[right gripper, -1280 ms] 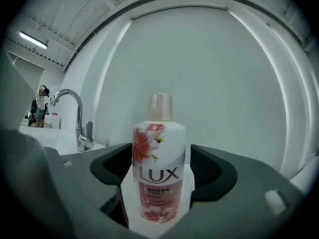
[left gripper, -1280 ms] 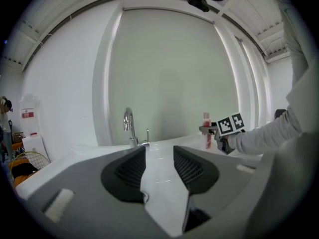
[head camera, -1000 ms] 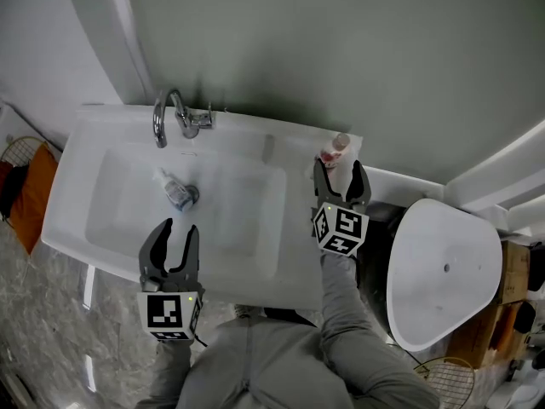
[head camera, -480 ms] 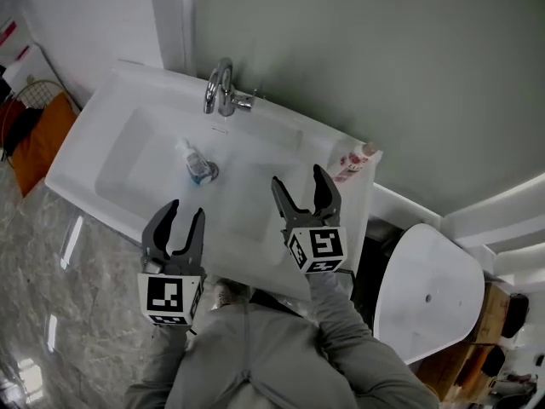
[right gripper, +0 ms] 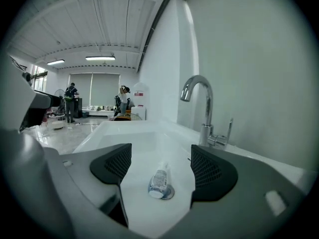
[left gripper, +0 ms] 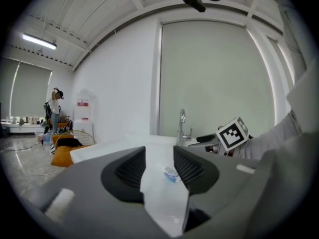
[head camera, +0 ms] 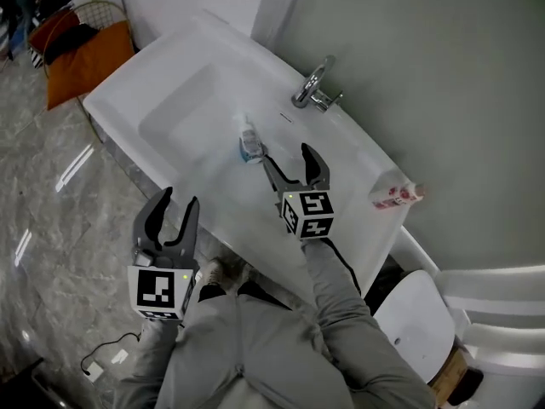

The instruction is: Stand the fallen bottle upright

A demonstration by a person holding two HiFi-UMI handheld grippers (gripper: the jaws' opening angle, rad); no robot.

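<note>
The small clear plastic bottle [head camera: 249, 143] lies sideways in the white ceramic sink [head camera: 162, 92]. The right gripper [head camera: 289, 157], near it, and the left gripper [head camera: 180, 203] are wide open, empty. Probably light, slippery: take it mid-body.

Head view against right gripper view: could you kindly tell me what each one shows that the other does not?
Only the head view shows the pink-labelled bottle on the ledge of the sink and the marker cube on the right claw. Only the right gripper view shows the ceiling lights and people standing far back in the room. Both show the fallen bottle lying on its side in the sink, the faucet, and the right claw's jaws apart with nothing held.
</note>
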